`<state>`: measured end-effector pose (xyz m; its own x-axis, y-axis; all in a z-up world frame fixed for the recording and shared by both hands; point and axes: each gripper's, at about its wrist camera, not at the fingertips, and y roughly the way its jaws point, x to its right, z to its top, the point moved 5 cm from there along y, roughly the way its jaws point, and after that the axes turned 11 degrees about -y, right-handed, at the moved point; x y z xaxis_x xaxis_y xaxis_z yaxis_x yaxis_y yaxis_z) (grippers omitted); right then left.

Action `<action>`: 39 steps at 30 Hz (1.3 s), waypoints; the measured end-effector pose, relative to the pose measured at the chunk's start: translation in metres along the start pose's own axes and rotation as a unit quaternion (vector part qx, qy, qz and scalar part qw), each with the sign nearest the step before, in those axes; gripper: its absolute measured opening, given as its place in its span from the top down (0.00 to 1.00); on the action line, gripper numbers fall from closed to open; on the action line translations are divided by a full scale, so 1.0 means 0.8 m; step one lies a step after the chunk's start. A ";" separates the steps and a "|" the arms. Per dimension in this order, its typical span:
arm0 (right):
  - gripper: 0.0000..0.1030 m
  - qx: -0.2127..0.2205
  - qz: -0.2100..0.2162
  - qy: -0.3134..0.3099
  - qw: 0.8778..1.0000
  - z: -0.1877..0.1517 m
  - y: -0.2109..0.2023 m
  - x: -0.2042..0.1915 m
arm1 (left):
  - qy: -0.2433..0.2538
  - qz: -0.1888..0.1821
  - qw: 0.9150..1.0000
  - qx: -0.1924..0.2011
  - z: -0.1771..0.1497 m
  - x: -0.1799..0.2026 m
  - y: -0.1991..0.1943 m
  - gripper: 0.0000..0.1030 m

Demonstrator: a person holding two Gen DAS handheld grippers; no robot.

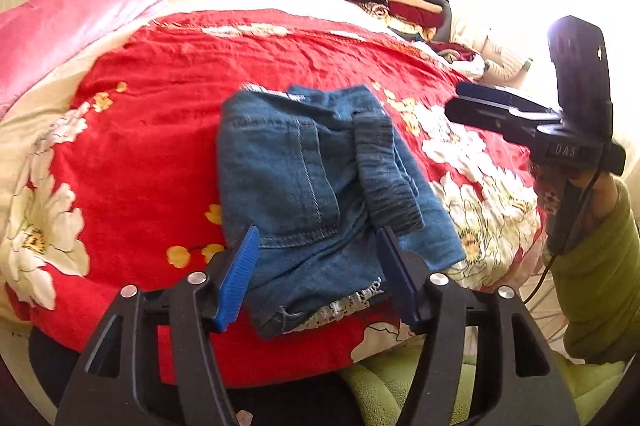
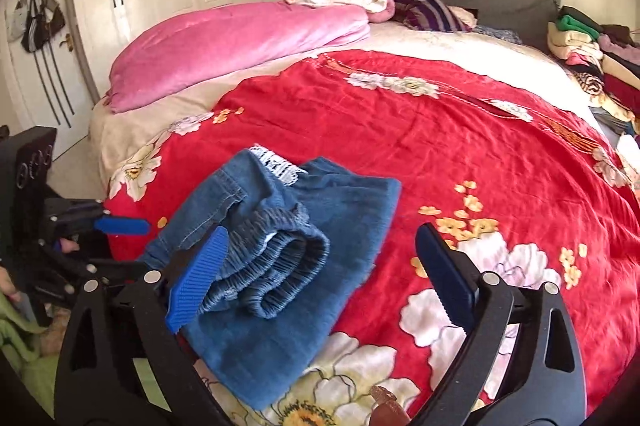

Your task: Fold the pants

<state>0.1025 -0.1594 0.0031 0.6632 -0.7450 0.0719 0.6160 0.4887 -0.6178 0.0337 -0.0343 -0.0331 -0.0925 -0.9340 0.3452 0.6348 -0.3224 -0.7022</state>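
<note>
Folded blue denim pants [image 1: 320,185] released on red floral bedspread [image 1: 160,165] | left hand-held gripper [image 1: 316,246] wide, empty | right hand-held gripper [image 2: 320,254] wide, empty | fold looks done

Blue denim pants [image 1: 320,177], red floral bedspread [image 1: 168,153]

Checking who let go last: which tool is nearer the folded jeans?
Left. The left tool hangs open right over the jeans at their near edge; the right tool, also open, hangs off to their side.

Folded pants [image 2: 280,258] on bedspread [image 2: 460,145].
</note>
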 end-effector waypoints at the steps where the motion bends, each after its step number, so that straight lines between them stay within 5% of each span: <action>1: 0.13 0.002 -0.002 0.003 1.000 -0.001 -0.002 0.003 | -0.001 0.002 1.000 0.004 0.002 -0.001 -0.003 0.34; 8: 0.10 0.010 -0.010 0.015 1.000 -0.003 -0.012 0.009 | -0.012 0.015 0.999 0.028 0.014 -0.012 -0.019 0.22; 10: 0.10 0.010 -0.011 0.015 1.000 -0.002 -0.014 0.009 | -0.015 0.019 0.999 0.033 0.017 -0.015 -0.022 0.11; 39: 0.09 -0.062 0.002 0.081 0.995 -0.054 0.039 0.011 | -0.038 0.051 0.998 0.017 0.030 -0.043 0.022 0.10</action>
<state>0.1092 -0.1699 -0.0491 0.5812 -0.8121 -0.0516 0.5505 0.4391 -0.7100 0.0663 -0.0037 -0.0422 0.0320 -0.9471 0.3193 0.6634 -0.2189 -0.7156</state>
